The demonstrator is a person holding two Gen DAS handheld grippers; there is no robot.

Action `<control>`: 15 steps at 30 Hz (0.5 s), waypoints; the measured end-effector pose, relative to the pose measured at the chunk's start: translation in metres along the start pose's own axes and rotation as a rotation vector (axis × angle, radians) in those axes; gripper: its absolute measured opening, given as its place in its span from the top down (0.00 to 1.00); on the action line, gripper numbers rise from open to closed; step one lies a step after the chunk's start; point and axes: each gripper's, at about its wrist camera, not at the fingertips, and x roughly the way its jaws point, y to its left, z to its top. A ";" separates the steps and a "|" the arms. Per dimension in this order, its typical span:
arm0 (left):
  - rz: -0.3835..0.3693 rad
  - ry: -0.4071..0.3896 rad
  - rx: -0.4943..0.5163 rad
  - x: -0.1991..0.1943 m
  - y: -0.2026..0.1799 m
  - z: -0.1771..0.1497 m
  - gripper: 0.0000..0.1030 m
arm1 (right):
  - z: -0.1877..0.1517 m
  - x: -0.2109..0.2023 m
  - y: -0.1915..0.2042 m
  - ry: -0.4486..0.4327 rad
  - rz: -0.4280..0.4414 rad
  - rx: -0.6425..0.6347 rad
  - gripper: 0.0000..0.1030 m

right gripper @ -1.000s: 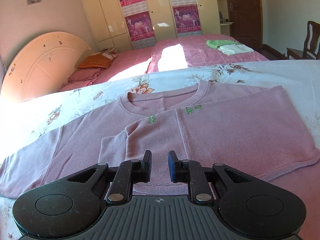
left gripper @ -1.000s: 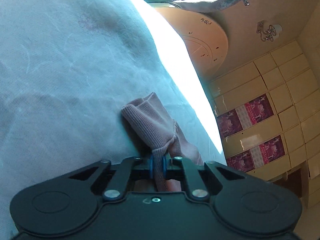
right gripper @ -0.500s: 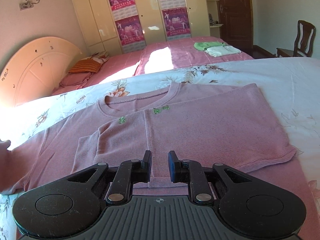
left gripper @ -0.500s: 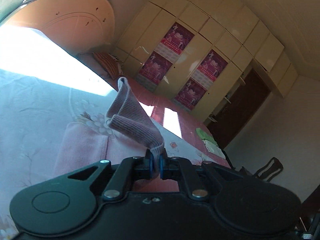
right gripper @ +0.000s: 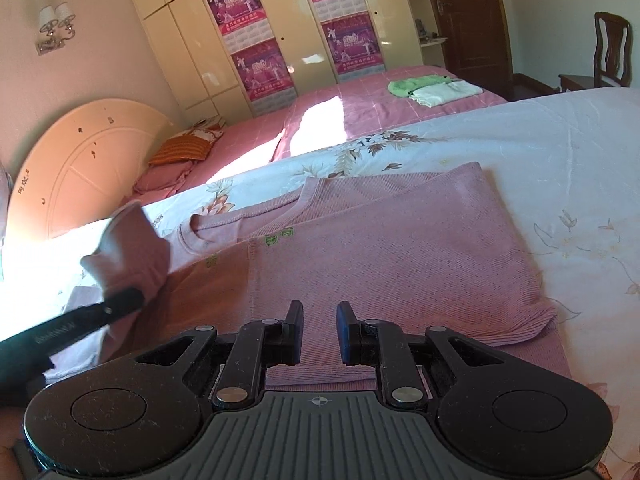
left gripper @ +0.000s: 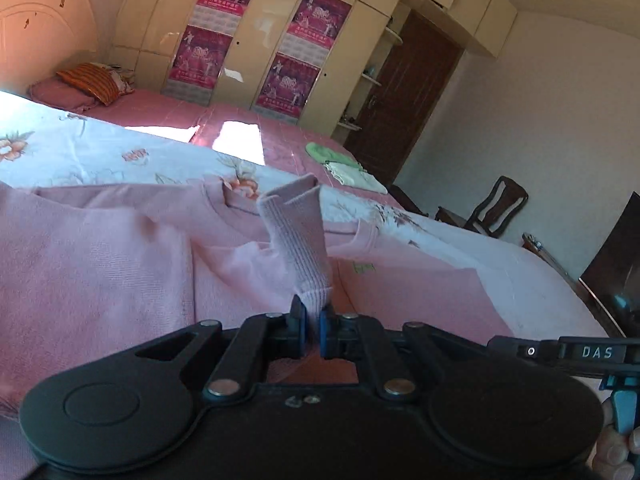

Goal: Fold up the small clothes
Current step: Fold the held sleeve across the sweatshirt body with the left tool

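A pink knit sweater (right gripper: 400, 240) lies flat on the floral bedsheet (right gripper: 560, 160), its right sleeve folded across the body. My left gripper (left gripper: 313, 316) is shut on the ribbed sleeve cuff (left gripper: 298, 236) and holds it raised over the sweater's chest (left gripper: 100, 272). In the right wrist view the cuff (right gripper: 128, 248) hangs at the left over the sweater. My right gripper (right gripper: 319, 320) is open and empty, just above the sweater's lower hem.
A second bed with a pink cover (right gripper: 360, 112) stands behind, with folded green and white clothes (right gripper: 432, 88) on it. A round headboard (right gripper: 80, 168) is at the left. A wooden chair (right gripper: 604, 56) and a dark door (left gripper: 404, 92) are at the right.
My left gripper has carried the sleeve cuff from the bed's left side over onto the sweater's body. My right gripper stays open and has shifted slightly left.
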 end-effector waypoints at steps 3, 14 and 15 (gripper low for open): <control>0.026 0.070 0.030 0.019 -0.004 -0.012 0.82 | 0.001 0.002 -0.006 0.012 0.042 0.030 0.83; 0.232 -0.054 0.121 -0.114 0.026 -0.030 0.54 | 0.005 0.030 0.023 0.045 0.232 0.090 0.20; 0.286 -0.055 0.117 -0.125 0.036 -0.034 0.55 | 0.004 0.038 0.025 0.067 0.234 0.098 0.22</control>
